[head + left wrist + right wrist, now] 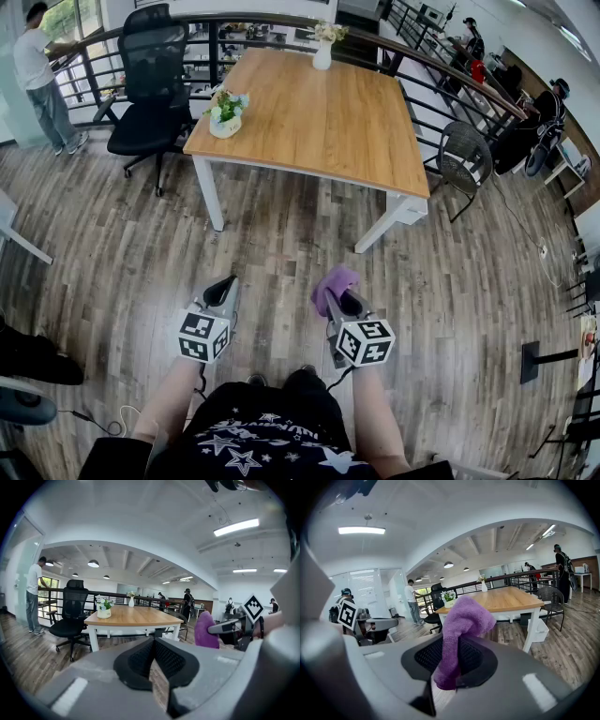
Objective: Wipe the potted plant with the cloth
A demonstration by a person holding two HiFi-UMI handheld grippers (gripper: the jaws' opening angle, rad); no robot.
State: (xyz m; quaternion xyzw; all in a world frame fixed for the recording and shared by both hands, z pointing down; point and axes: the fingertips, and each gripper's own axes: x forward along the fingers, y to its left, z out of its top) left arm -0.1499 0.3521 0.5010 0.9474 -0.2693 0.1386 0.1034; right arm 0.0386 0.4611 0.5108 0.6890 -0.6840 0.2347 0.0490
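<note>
Your right claw (347, 302) is clamped on the purple cloth (332, 284) — the jaws pinch its lower end, and the rest stands up above them and flops over at the top. Your left claw (226, 284) is fully closed with nothing between its jaws. Both claws hang side by side over the wooden floor (281, 234), just in front of your body. They tilt a little downward and point toward the counter (328, 122).

The potted plant (226, 112) — white flowers and green leaves in a small white pot — stands on the counter's near left corner, close to the edge. It is well apart from both claws, with a stretch of floor between. In the head view it lies almost straight ahead of the left claw and off to the left of the right one. In the right gripper view the plant shows just left of the cloth's upper fold, far behind it.

A white vase (322, 53) with flowers stands at the counter's far edge, well apart from the pot. A black office chair (150, 89) sits beside the counter's left end, near the plant's corner. A dark mesh chair (464, 157) sits beside its right end. A person (42, 80) stands at far left.
</note>
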